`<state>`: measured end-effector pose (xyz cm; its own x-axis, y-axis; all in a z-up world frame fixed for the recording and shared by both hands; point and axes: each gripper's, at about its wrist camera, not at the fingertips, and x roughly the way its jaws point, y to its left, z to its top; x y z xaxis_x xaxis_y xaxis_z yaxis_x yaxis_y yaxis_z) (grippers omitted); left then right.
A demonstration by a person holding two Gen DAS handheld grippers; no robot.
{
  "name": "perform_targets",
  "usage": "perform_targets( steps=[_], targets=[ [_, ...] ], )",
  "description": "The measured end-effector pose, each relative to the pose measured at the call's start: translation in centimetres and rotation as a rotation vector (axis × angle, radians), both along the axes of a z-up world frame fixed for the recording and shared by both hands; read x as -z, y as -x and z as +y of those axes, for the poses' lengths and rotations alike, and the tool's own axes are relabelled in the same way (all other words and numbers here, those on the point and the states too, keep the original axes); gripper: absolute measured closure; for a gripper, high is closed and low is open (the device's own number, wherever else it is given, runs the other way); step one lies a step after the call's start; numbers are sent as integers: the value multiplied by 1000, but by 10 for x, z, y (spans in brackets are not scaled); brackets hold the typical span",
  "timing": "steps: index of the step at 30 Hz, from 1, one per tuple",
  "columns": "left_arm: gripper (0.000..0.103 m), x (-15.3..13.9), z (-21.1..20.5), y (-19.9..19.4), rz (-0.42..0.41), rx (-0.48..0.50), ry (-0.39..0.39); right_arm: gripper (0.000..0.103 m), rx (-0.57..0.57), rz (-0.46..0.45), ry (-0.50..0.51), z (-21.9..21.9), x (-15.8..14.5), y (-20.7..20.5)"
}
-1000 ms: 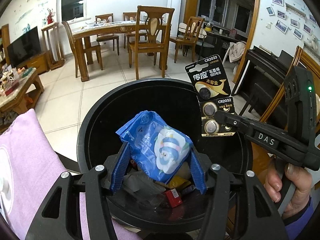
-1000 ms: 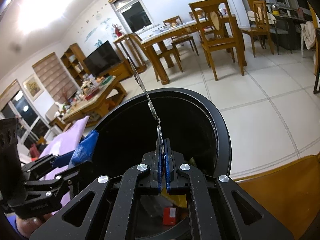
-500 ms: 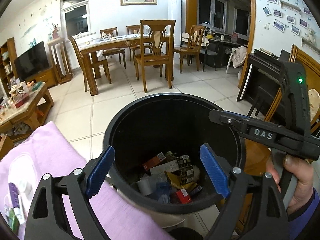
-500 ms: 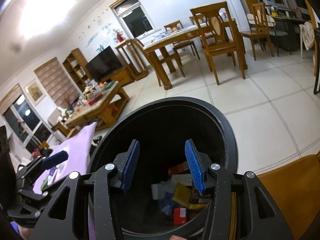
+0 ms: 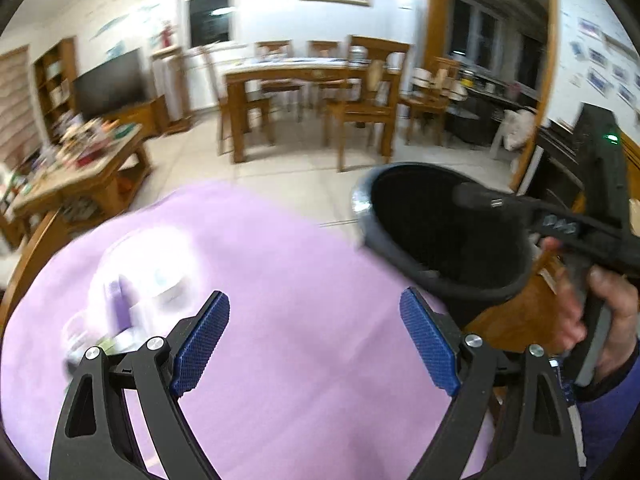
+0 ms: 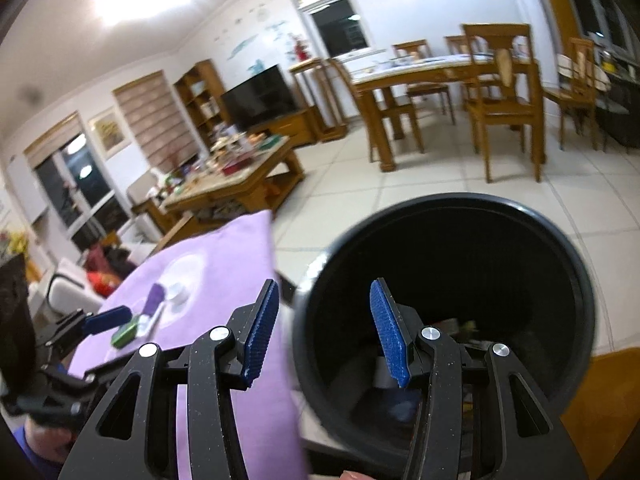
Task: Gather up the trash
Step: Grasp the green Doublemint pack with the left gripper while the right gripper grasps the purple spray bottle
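The black trash bin (image 6: 448, 200) stands beside a table under a purple cloth (image 6: 224, 264). My right gripper (image 6: 326, 340) hovers open over the bin's near-left rim, nothing between its blue pads. My left gripper (image 5: 316, 336) is wide open and empty above the cloth, with the bin (image 5: 416, 224) to its right. On the cloth lie a purple tube (image 6: 154, 298), a green packet (image 6: 124, 334) and small white items (image 6: 178, 292). They appear blurred in the left wrist view, where the tube (image 5: 118, 300) is left of my fingers. A few scraps (image 6: 468, 326) show deep inside the bin.
A hand (image 5: 616, 312) holds the right gripper at the right edge. Beyond are a tiled floor (image 6: 420, 184), a cluttered coffee table (image 6: 236, 176), a dining table with chairs (image 6: 452, 76) and a television (image 6: 260, 96). A brown wooden surface (image 6: 600, 408) borders the bin on the right.
The blue packet and the battery card left the jaws and went into the bin. Both grippers opened, then swung left, away from the bin toward the purple cloth.
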<state>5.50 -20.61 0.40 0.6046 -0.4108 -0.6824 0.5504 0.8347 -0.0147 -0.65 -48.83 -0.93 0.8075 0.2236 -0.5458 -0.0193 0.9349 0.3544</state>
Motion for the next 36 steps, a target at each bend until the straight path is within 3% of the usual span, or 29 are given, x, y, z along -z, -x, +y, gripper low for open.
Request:
perform_targets(
  steps=[6, 11, 13, 24, 29, 34, 36],
  targets=[
    [17, 8, 94, -25, 42, -155, 0, 55, -113, 13, 34, 72, -11, -27],
    [53, 28, 132, -44, 102, -180, -88, 55, -215, 36, 50, 138, -14, -51],
    [53, 35, 138, -54, 123, -163, -110, 55, -255, 49, 54, 164, -15, -60],
    [53, 48, 140, -57, 62, -70, -206, 55, -436, 187, 105, 281, 0, -125],
    [53, 47, 146, -62, 98, -60, -185, 55, -463, 308, 125, 317, 25, -159],
    [53, 52, 148, -61, 124, -33, -175, 58, -453, 343, 142, 334, 33, -177],
    [53, 57, 149, -61, 142, -28, -169, 66, -440, 350, 188, 338, 36, -181]
  ],
)
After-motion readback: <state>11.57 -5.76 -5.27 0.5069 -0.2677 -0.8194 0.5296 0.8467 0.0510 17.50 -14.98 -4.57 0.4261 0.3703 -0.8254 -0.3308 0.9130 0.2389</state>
